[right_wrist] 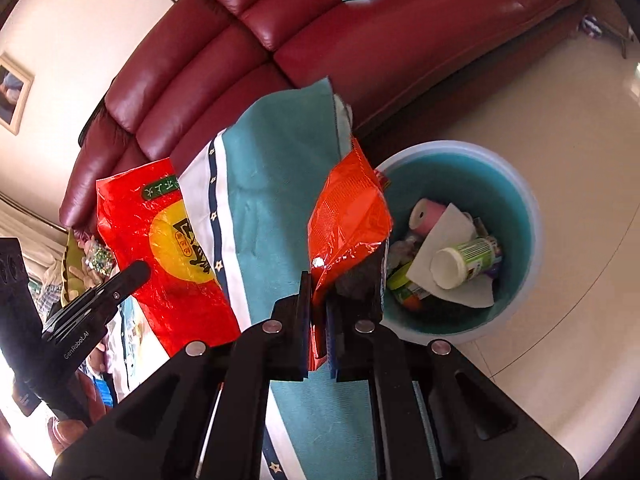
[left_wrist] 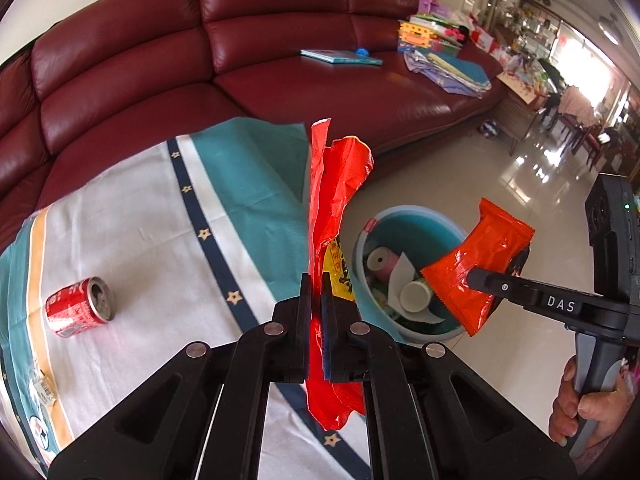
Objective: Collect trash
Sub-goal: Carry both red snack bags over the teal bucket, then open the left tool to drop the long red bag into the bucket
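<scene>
My left gripper [left_wrist: 317, 280] is shut on a red plastic bag with a yellow label [left_wrist: 334, 200], held upright near the table's right edge; the same bag [right_wrist: 168, 240] and left gripper [right_wrist: 136, 270] appear at the left of the right wrist view. My right gripper [right_wrist: 319, 280] is shut on an orange snack wrapper [right_wrist: 348, 208], beside the rim of the blue bin [right_wrist: 516, 184]. In the left wrist view that wrapper [left_wrist: 480, 264] hangs over the bin [left_wrist: 368, 236] with the right gripper [left_wrist: 476, 274]. A crushed red can [left_wrist: 78, 306] lies on the tablecloth.
The bin holds a pink roll [right_wrist: 428, 216], white paper and a capped bottle [right_wrist: 464, 262]. The table wears a teal and white cloth [left_wrist: 160, 220]. A dark red leather sofa [left_wrist: 160, 48] stands behind, with a book [left_wrist: 340, 56] and piled things. A small wrapper [left_wrist: 42, 388] lies at the cloth's left edge.
</scene>
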A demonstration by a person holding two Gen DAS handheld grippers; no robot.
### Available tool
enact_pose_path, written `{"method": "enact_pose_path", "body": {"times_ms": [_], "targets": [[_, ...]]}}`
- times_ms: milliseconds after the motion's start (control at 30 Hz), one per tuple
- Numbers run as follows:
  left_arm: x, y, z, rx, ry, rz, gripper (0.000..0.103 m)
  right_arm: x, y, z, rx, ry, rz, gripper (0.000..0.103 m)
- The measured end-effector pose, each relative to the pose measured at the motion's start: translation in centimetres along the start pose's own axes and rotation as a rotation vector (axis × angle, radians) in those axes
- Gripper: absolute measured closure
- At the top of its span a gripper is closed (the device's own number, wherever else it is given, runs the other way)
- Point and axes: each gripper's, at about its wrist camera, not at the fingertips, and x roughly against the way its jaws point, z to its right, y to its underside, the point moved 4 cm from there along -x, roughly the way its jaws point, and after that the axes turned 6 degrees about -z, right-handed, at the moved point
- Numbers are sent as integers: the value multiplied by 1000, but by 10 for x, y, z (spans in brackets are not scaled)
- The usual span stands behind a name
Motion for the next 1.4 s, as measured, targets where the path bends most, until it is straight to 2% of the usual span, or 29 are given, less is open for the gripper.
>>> {"method": "enact_pose_path", "body": {"times_ms": [200, 433, 833, 900, 967, 1033, 1167, 1267, 1400], "targets": [[-29, -21, 45, -49, 56, -27, 99, 19, -12, 43, -68, 33, 33, 97], [-78, -35, 90, -99, 105, -84, 99, 24, -14, 82, -128, 73, 20, 97], [-156, -40, 122, -115, 144, -212, 96, 19, -24, 110, -179, 107, 4, 97], [-164, -41, 121, -108, 140, -232, 81, 18, -24, 110, -182, 111, 3, 97], [-165, -41, 118, -111, 109, -218, 45, 16, -25, 111, -183, 113, -2, 97], [-162, -39, 113, -115, 78, -199, 32, 12, -26, 110, -183, 113, -9, 97], [-156, -31, 102, -107, 70, -201, 16, 3, -27, 106, -177, 105, -24, 97], [-149, -25, 94, -102, 58, -203, 11, -2, -28, 102, -165, 99, -35, 97], [-136, -15, 85, -102, 53, -207, 9, -8, -29, 94, -152, 92, -45, 97]]}}
